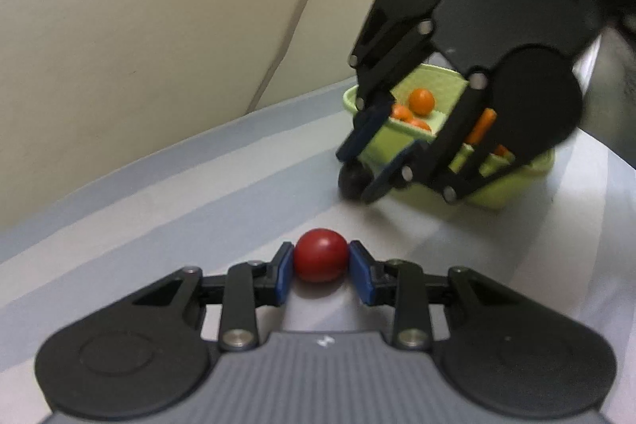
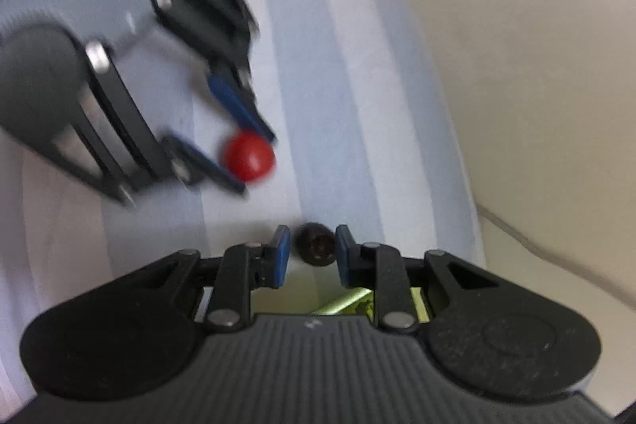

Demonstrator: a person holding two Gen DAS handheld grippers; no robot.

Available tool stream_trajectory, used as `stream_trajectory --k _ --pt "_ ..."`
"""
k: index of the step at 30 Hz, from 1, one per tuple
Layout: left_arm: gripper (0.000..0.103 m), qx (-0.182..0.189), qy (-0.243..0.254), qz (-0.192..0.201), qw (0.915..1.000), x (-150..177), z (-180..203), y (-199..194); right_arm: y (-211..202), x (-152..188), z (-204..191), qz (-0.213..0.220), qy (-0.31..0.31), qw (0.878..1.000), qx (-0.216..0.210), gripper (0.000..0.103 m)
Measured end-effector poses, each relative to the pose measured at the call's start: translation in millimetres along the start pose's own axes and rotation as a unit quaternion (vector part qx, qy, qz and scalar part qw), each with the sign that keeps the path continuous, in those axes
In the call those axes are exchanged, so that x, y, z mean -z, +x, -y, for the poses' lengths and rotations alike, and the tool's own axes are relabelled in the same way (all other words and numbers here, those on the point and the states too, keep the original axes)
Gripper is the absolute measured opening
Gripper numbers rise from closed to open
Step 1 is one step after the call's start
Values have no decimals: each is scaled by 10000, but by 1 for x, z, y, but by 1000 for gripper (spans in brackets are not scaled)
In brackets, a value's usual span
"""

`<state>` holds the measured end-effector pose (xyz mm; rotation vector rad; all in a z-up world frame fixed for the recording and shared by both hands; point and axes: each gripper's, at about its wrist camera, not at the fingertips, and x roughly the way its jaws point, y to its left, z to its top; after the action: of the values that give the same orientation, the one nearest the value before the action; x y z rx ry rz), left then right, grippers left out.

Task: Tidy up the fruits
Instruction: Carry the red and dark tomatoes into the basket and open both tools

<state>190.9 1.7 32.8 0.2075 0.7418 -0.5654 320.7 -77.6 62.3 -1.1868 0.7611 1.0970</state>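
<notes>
A red round fruit [image 1: 320, 261] sits on the striped cloth between the blue pads of my left gripper [image 1: 320, 247], and both pads press its sides. In the right wrist view the same red fruit [image 2: 249, 157] is at the fingertips of the left gripper [image 2: 254, 161]. A small dark round fruit [image 2: 316, 244] lies on the cloth between the fingertips of my right gripper [image 2: 312, 230], with a thin gap at the left pad. The left wrist view shows the right gripper [image 1: 355, 177] pointing down over the dark fruit [image 1: 350, 183], next to a green basket [image 1: 516, 181].
The green basket holds oranges [image 1: 422, 101] and orange sticks [image 1: 481, 126]; part of the basket [image 2: 349, 301] shows under the right gripper. A cream wall [image 1: 159, 26] with a cable [image 1: 302, 6] borders the grey-striped cloth [image 1: 198, 185].
</notes>
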Motion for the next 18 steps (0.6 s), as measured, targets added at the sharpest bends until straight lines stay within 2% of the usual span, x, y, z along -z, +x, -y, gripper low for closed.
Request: stream_trajectory --k 5,7,9,11,14,16,18 --pt "30 23 -127 0 9999 7 -3 -11 21 -14 7 -430 -324 9985 58 33" --pt "30 -8 -185 12 9998 8 -4 -12 23 -16 10 -464 -299 9985 11 27" --pt "30 23 -310 32 9995 10 -2 -18 19 -8 8 -417 -279 9987 69 27" --pt "30 148 -473 80 9987 14 -10 -26 3 4 -2 -128 -193 9997 -12 27" --pt "30 276 -694 257 9969 5 -12 -43 -37 19 -6 607 304 9977 58 27" --pt "30 439 -851 444 9944 -5 -10 -56 -68 41 -6 1165 814 9898 128 27" --pt "30 598 -936 661 9916 -18 -3 -67 -93 74 -7 1633 1398 9763 251 27"
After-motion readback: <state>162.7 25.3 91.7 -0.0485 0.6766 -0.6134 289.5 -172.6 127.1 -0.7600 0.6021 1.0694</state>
